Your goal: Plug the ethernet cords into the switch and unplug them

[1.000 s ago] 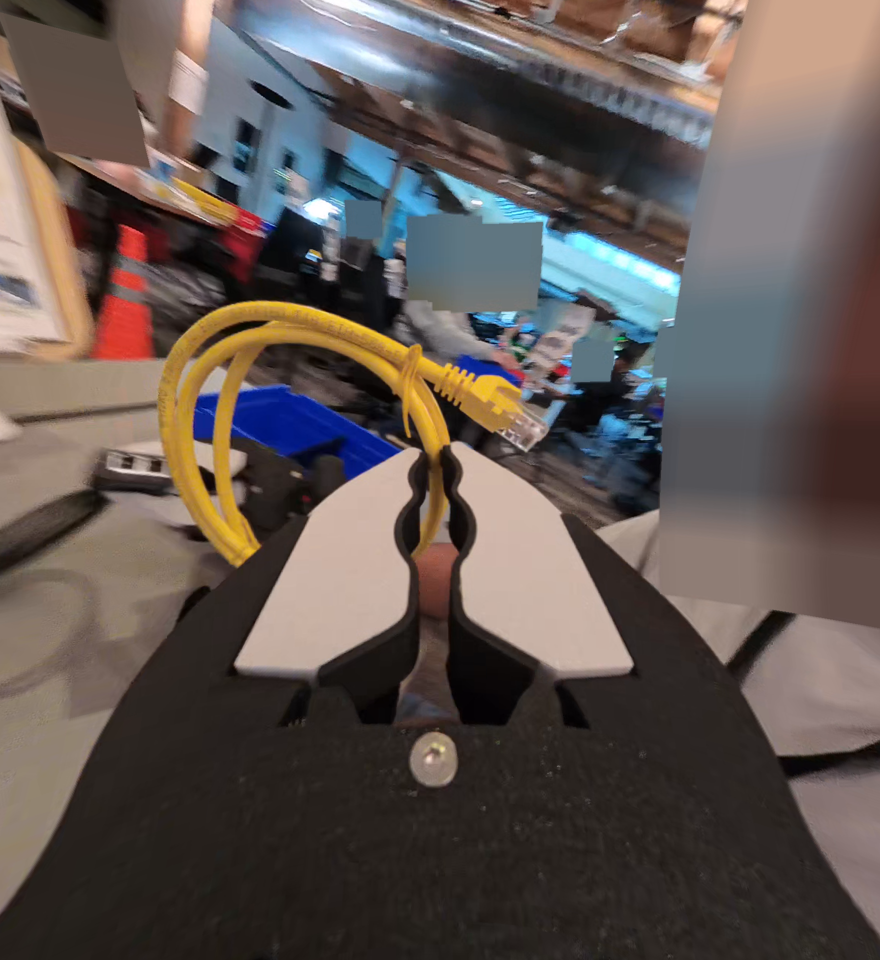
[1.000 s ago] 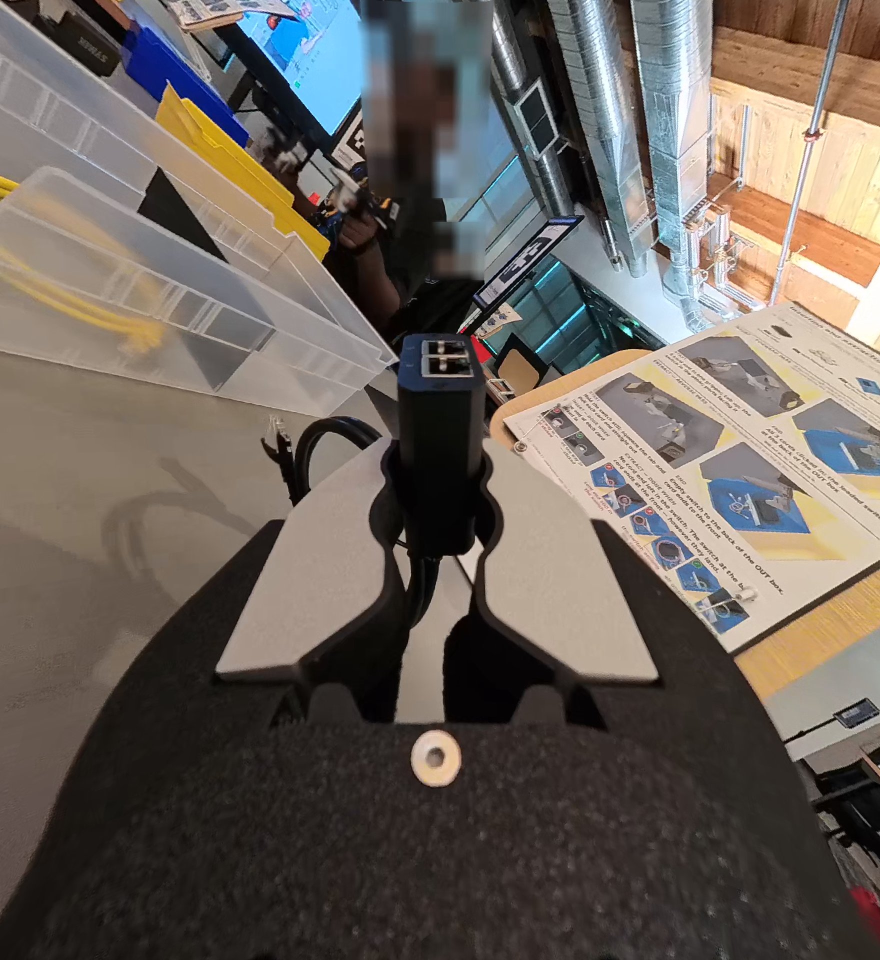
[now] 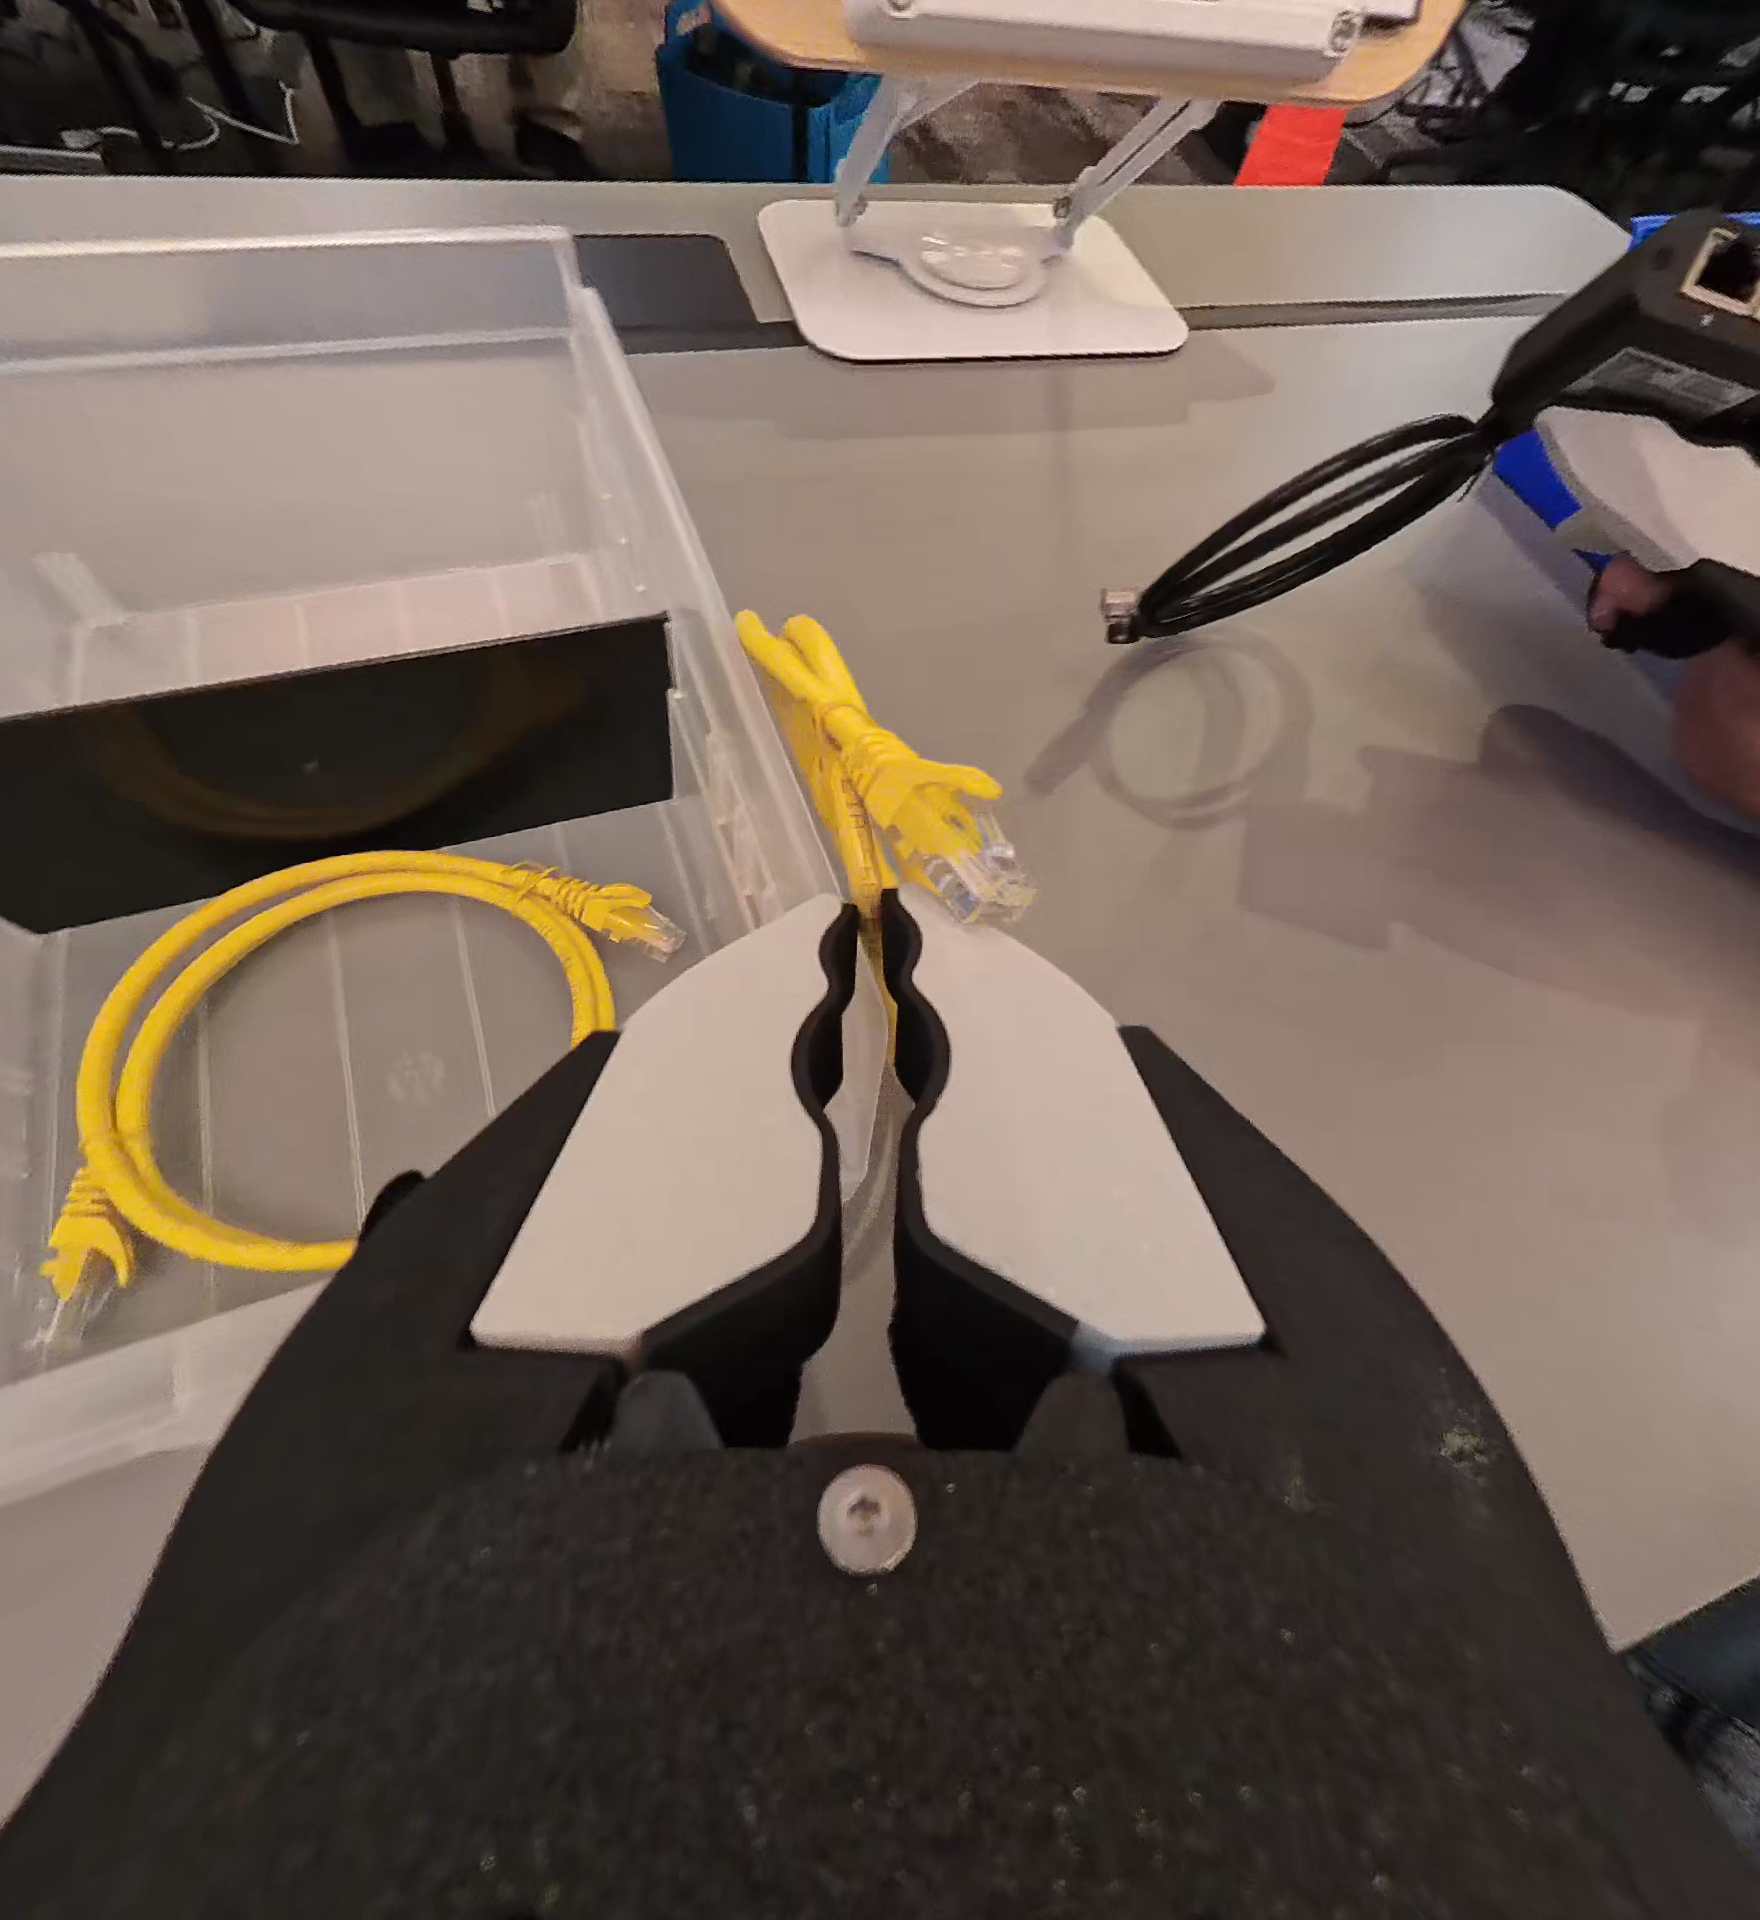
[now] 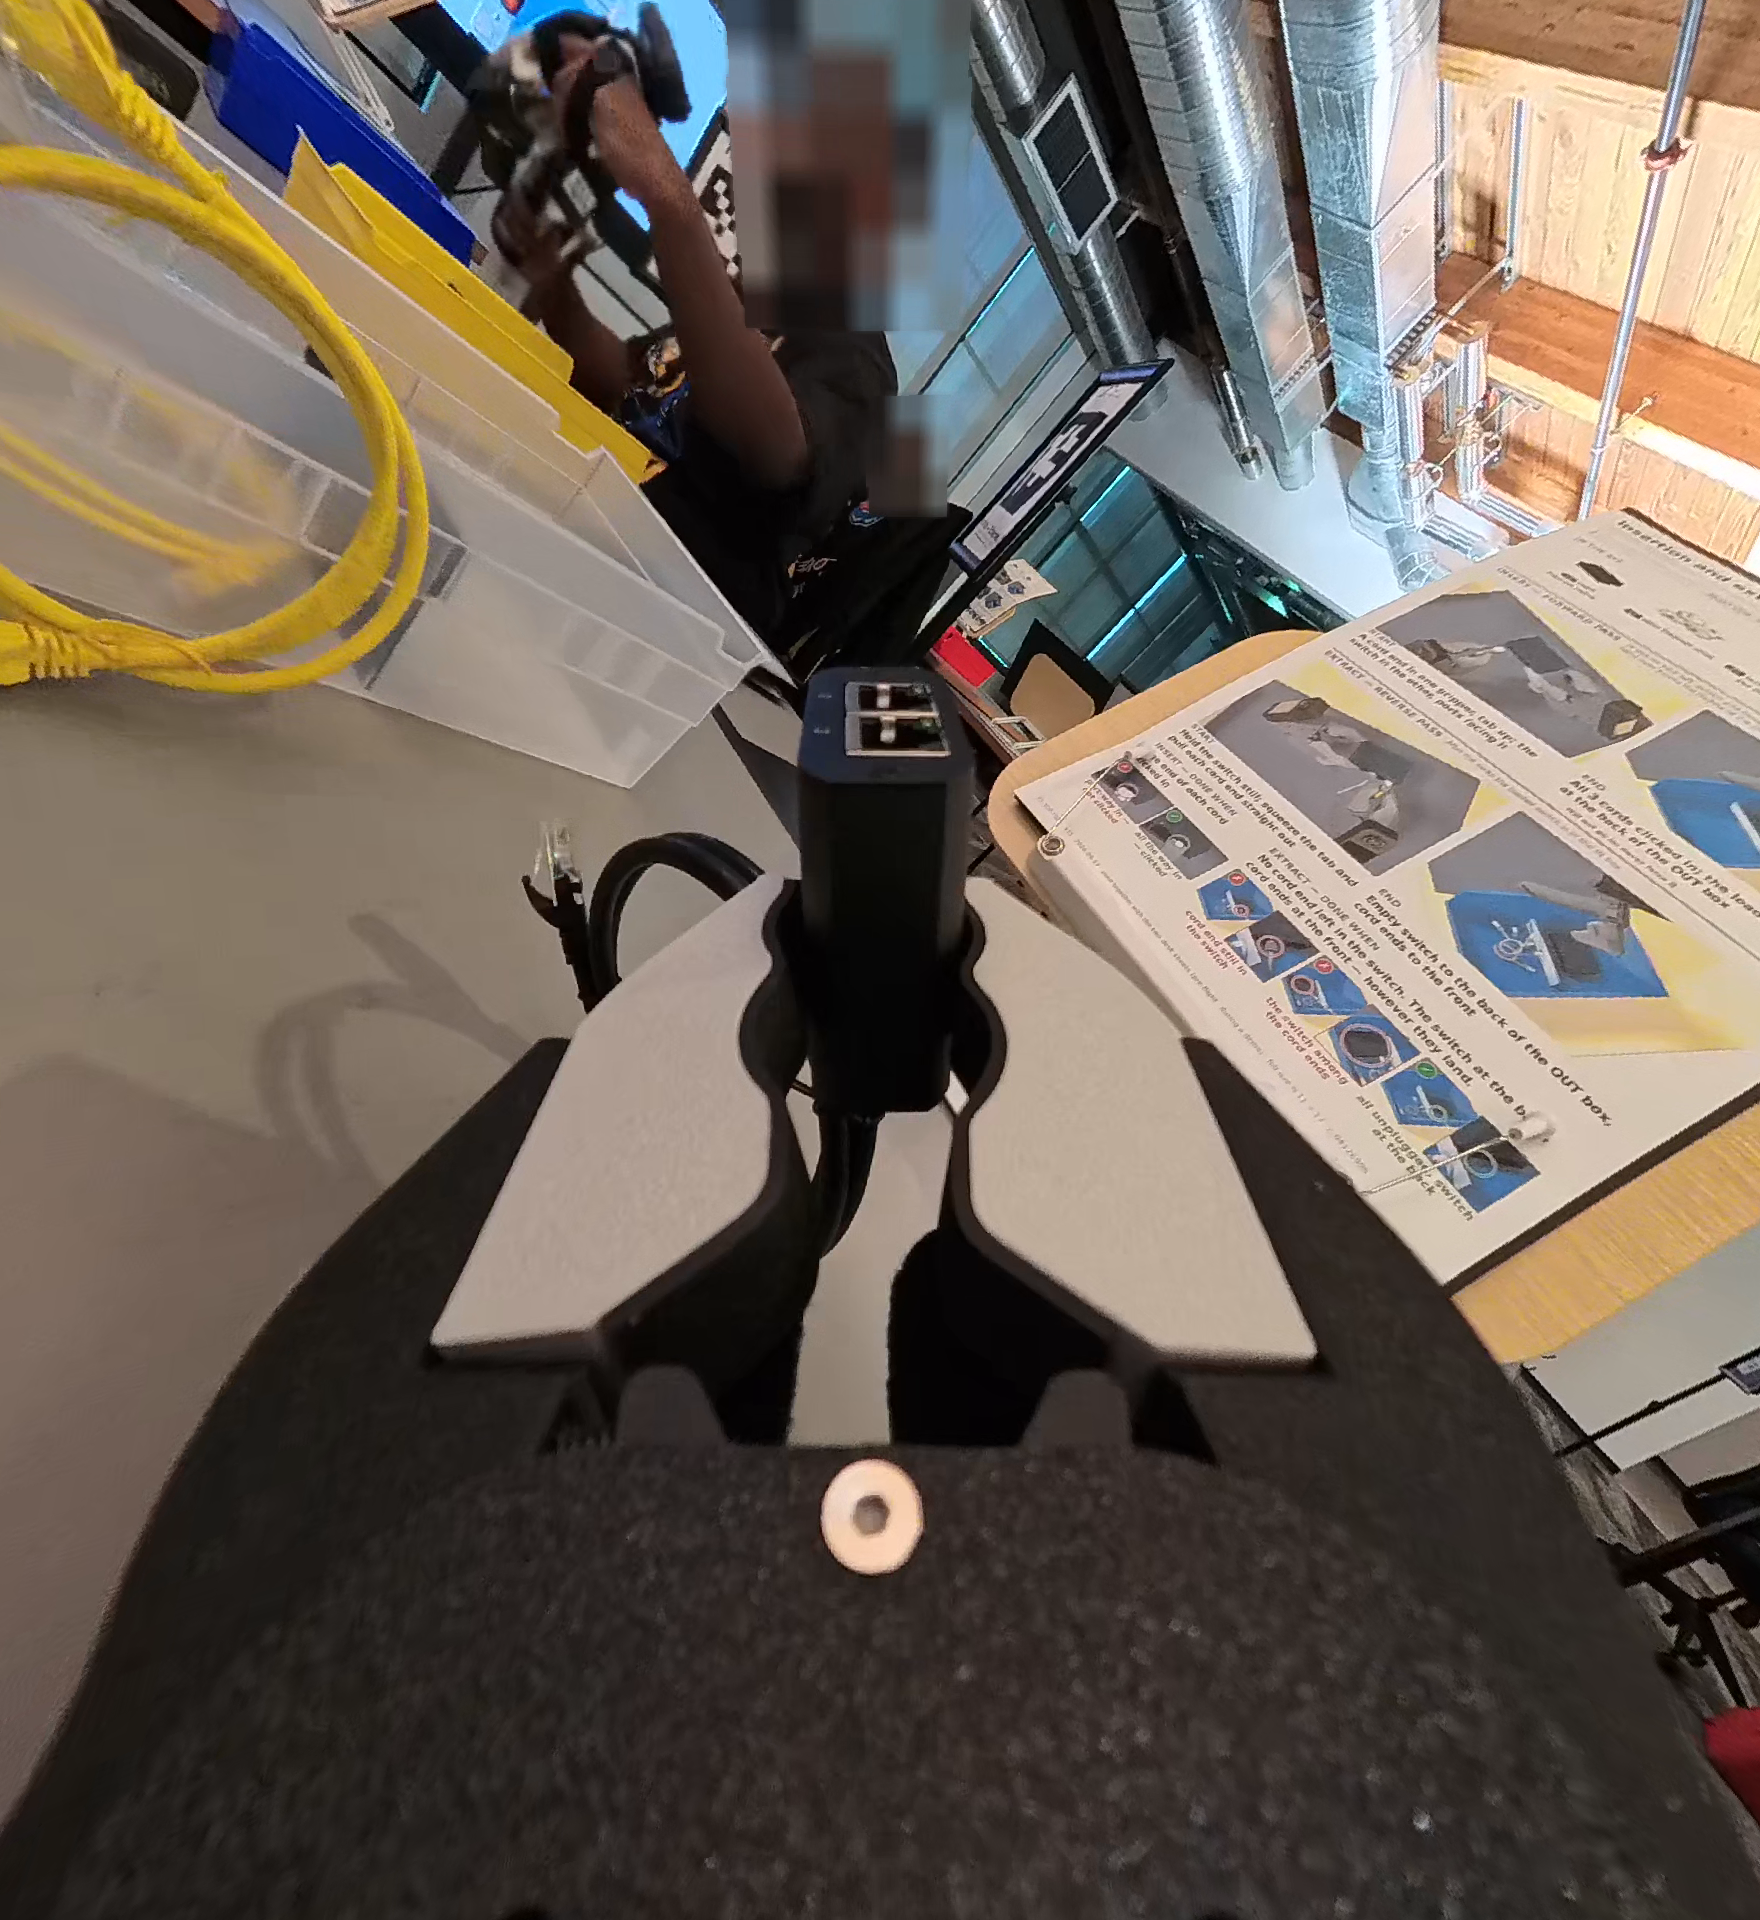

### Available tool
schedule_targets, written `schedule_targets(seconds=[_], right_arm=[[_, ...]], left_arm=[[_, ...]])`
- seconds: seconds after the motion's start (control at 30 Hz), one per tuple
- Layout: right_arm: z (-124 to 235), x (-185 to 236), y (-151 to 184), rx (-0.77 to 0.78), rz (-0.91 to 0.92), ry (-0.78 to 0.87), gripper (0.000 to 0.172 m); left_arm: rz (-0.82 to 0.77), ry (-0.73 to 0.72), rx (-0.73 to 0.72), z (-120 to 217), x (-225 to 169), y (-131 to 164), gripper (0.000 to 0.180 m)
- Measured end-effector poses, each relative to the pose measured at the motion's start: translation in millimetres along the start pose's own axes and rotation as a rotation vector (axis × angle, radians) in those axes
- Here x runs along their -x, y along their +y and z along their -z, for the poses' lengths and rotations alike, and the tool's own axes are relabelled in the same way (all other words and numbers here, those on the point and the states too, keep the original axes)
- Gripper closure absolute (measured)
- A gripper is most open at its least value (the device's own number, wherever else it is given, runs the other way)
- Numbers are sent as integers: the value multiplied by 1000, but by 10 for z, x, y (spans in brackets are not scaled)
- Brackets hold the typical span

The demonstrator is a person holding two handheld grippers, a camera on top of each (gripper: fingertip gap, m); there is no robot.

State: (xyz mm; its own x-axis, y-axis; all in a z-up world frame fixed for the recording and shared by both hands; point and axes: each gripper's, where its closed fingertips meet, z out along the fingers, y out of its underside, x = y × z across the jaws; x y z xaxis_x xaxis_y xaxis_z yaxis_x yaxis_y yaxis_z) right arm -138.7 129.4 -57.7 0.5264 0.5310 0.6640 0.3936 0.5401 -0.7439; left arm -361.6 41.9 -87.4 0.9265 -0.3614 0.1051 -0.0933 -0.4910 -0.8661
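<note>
My left gripper (image 3: 868, 916) is shut on a yellow ethernet cord (image 3: 860, 800), pinched at the fingertips. The cord's clear plug (image 3: 975, 868) sticks out just past them, over the grey table (image 3: 1271, 1039). My right gripper (image 4: 876, 920) is shut on a black switch (image 4: 881, 862), held upright with its two empty ports (image 4: 897, 717) facing away. The switch also shows at the top right of the left wrist view (image 3: 1686, 312), with a black cord loop (image 3: 1302, 530) hanging under it. The yellow cord loop shows at the left of the right wrist view (image 4: 367, 436).
A clear bin (image 3: 647, 436) on the left holds a second yellow cord (image 3: 336, 1039). A white stand base (image 3: 969, 281) sits at the table's far edge. An instruction board (image 4: 1478, 831) is at the right. A person (image 4: 730, 395) stands behind the bins. The gap from one gripper's tips to the other's is roughly 25 cm.
The left gripper has swung down from facing the room to facing the table, with the yellow cord still in its grasp. The right gripper holds the switch as before; the yellow loop has entered its view.
</note>
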Motion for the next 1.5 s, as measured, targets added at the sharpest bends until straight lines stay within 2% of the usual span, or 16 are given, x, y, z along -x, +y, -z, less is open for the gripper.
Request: schedule_targets(seconds=[0.1,0.2,0.27,0.37,0.4,0.47,0.53,0.67,0.8,1.03,1.1,1.17,1.27,1.37,1.5], right_arm=[[-3,17,0,1,1,-5,147],[-1,19,-10,0,4,-4,148],[-4,19,-7,0,3,-4,148],[-9,19,5,3,2,-5,147],[-8,17,5,3,0,-5,147],[-4,9,4,3,-2,-3,147],[3,-1,-1,2,-4,-1,148],[0,-2,0,0,-9,-3,147],[-22,40,16,6,-7,-18,147],[-18,44,12,9,-6,-20,147],[-21,47,21,11,-5,-25,147],[-21,50,25,12,-6,-27,147],[-22,64,23,13,1,-31,147],[-27,80,19,12,6,-34,147],[-32,93,18,10,7,-37,147]], left_arm=[[41,41,-2,92,74,-5,177],[90,280,-22,213,-276,-131,177],[145,464,-101,343,-604,-307,180],[201,656,-134,369,-1012,-404,180],[206,661,-110,301,-1072,-372,180],[180,579,-63,122,-1053,-277,180],[162,568,-44,97,-1091,-230,180],[-100,625,59,305,-1381,133,177],[-379,692,233,468,-1638,675,138],[-849,928,208,554,-2440,1091,124],[-907,1016,231,520,-2593,1167,125],[-902,1096,363,477,-2609,1246,125],[-892,1109,519,458,-2461,1283,123],[-894,1031,511,493,-2247,1262,126],[-789,794,483,451,-1840,1263,126]])
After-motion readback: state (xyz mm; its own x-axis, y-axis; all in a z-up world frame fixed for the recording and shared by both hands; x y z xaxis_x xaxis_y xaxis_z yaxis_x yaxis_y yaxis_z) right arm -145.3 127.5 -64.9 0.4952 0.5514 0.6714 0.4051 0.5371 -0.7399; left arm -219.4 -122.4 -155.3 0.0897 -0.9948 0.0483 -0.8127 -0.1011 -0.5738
